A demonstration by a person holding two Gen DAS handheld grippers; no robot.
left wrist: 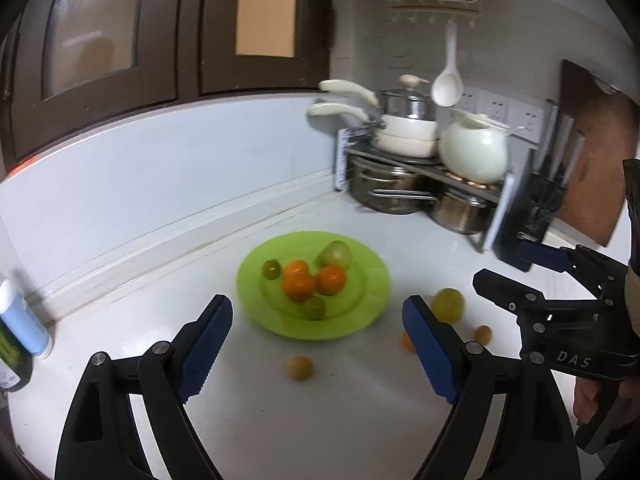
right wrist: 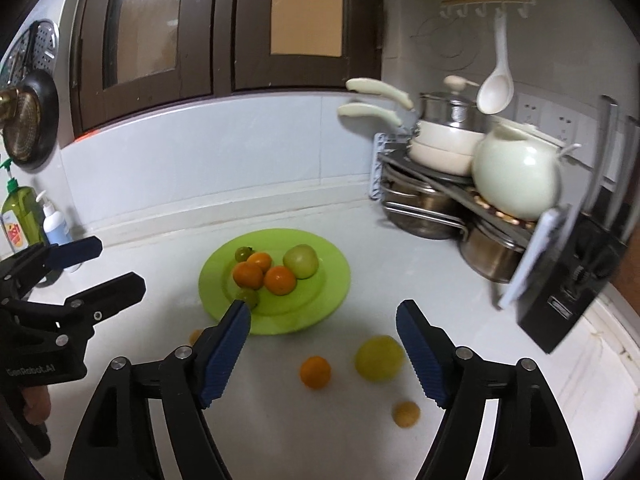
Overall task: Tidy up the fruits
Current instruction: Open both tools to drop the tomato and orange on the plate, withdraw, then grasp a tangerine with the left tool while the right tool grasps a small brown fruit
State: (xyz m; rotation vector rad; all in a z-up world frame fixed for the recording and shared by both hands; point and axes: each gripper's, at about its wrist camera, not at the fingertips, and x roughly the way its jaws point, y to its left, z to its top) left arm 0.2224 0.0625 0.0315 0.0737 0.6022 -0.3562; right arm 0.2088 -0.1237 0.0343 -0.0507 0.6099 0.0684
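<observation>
A green plate on the white counter holds three oranges, a pale green pear and two small green fruits. Loose beside it: a yellow-green fruit, an orange and two small tan fruits. Left gripper and right gripper hover spread wide, grasping nothing.
</observation>
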